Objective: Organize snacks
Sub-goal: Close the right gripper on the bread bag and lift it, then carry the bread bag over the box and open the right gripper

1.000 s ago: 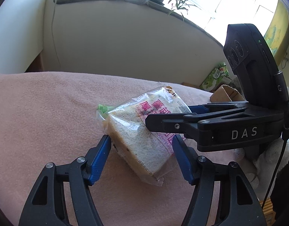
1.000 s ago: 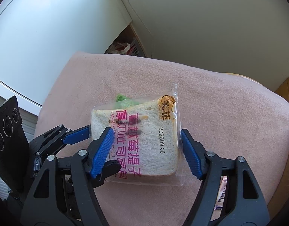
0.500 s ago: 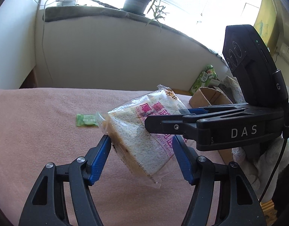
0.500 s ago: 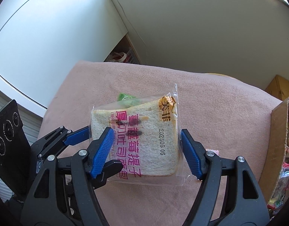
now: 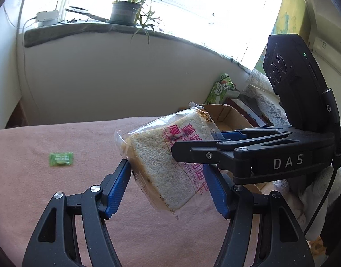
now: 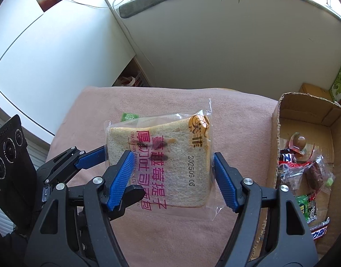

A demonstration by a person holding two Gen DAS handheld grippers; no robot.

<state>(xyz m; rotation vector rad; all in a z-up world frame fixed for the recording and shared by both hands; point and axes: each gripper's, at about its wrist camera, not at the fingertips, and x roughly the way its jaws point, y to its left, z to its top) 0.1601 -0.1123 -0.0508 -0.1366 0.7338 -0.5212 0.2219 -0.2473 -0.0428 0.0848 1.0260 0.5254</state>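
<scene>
A wrapped slice of bread with pink print hangs in the air above the pink cloth. My left gripper is shut on it, its blue pads pressing two opposite edges. My right gripper is shut on the same bread packet across its other two edges, crossing the left one at an angle. A small green candy lies alone on the cloth, to the left and beyond the packet. An open cardboard box stands to the right and holds several wrapped snacks.
The cloth-covered surface ends at a white wall with a windowsill and a potted plant. A green carton and patterned fabric stand behind the box. White furniture flanks the far left edge.
Both grippers have lifted the bread packet off the cloth and carried it right, toward the box. The green candy beside it stayed behind on the cloth, and the box has come into view.
</scene>
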